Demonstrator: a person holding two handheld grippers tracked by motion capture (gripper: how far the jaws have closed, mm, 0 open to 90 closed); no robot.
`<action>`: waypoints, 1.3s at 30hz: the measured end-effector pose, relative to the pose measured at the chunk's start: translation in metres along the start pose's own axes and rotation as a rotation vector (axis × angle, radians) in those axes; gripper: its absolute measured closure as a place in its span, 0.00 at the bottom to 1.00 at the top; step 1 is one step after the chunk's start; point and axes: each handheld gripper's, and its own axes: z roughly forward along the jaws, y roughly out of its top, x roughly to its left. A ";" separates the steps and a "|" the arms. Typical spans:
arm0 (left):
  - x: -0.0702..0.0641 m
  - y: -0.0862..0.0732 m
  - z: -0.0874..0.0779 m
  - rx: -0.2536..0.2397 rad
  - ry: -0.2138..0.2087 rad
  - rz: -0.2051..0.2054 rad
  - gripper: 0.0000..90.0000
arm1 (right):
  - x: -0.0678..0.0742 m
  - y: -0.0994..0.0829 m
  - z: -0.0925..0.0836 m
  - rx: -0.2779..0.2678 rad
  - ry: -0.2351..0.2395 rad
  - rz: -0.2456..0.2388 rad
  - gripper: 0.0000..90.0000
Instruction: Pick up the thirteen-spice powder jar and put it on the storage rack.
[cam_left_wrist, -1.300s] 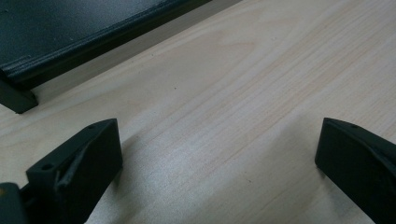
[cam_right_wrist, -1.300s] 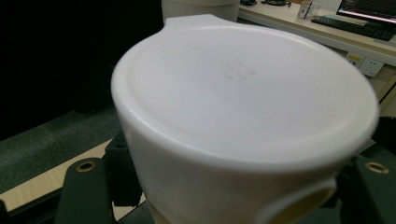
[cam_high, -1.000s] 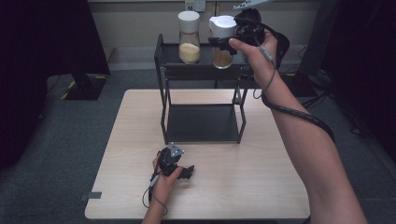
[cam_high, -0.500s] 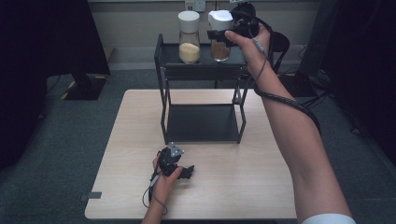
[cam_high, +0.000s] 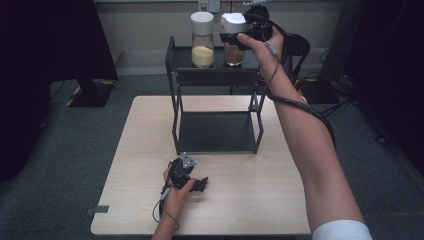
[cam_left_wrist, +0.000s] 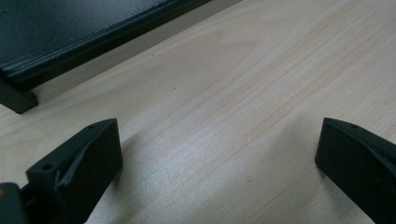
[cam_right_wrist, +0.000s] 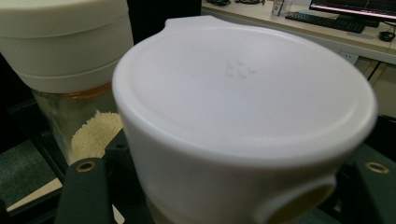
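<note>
A pale wooden table (cam_high: 240, 200) carries a black two-tier rack (cam_high: 216, 80). On its top shelf, the brown-filled jar (cam_high: 233, 42) has just come down beside the yellow-filled jar (cam_high: 202, 40); the right tongs (cam_high: 235, 36) still clasp its white lid. The left tongs (cam_high: 200, 184) rest wide open and empty on the table.

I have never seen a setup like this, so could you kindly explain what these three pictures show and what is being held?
A person works at a wooden table with a handheld two-jaw gripper in each hand. The high view looks down from above; the other two come from cameras riding on the grippers. A black two-tier rack stands on the table, with two white-lidded jars on its top shelf. The right gripper is closed around the right jar, whose white lid looms in its camera. The left gripper rests open on the table, holding nothing.
</note>
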 end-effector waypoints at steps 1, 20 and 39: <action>0.000 0.000 0.000 0.000 0.000 0.000 0.00 | 0.000 0.000 0.000 -0.002 -0.001 -0.001 0.34; 0.000 0.000 0.000 0.000 0.000 0.000 0.00 | 0.000 -0.008 -0.002 -0.032 -0.001 0.029 0.22; 0.000 0.000 0.000 0.000 0.000 0.000 0.00 | 0.014 -0.020 -0.026 -0.065 -0.037 0.072 0.00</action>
